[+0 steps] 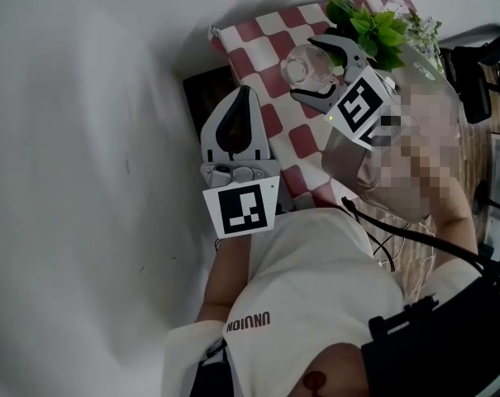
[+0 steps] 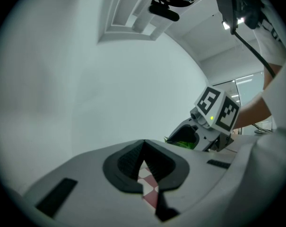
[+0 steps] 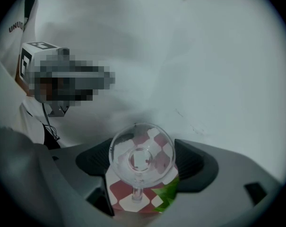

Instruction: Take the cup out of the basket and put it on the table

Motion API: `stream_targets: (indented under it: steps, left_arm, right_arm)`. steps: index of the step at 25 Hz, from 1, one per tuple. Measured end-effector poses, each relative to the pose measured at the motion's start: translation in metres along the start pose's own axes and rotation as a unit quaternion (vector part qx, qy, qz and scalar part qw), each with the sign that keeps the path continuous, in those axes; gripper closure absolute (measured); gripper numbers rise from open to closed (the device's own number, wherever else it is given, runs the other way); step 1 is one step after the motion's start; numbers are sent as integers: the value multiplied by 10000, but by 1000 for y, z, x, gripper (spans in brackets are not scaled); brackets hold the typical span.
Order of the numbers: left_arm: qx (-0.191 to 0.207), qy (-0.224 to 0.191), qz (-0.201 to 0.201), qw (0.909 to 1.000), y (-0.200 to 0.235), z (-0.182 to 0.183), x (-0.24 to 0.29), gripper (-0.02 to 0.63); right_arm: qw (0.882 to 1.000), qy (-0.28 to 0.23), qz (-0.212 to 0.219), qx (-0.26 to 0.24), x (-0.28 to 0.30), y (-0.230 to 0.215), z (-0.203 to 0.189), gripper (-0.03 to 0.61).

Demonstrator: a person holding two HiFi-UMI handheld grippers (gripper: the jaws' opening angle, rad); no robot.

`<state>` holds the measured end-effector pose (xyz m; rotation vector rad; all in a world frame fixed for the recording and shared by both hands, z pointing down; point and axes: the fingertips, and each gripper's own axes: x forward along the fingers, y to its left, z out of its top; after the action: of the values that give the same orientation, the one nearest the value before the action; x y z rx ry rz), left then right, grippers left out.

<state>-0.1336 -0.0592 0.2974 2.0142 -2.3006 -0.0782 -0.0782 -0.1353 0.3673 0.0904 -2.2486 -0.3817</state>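
The cup (image 1: 297, 66) is a clear stemmed glass, held above a red-and-white checked cloth (image 1: 266, 40). My right gripper (image 1: 313, 71) is shut on it, one jaw on each side of the bowl. In the right gripper view the cup (image 3: 139, 151) fills the gap between the jaws of that gripper (image 3: 142, 161), its stem pointing down at the cloth (image 3: 123, 193). My left gripper (image 1: 245, 91) stands just left of and below the cup, shut with nothing in it. Its tips (image 2: 143, 143) meet in the left gripper view. I cannot make out a basket.
A green leafy plant (image 1: 369, 19) stands at the cloth's far right corner, close behind the right gripper. A dark flat object (image 1: 204, 89) lies against the cloth's left edge. A pale wall or surface (image 1: 84, 139) fills the left. The person's body and cables (image 1: 398, 238) are below.
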Motion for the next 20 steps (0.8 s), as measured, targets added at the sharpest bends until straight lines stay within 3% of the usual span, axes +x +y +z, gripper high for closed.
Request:
stream_targets:
  steps: [20]
  left_arm:
    - [-43,63,86,9999,16,-13,15,604]
  right_arm:
    - [9987,255,450,-44,59,5,-10,170]
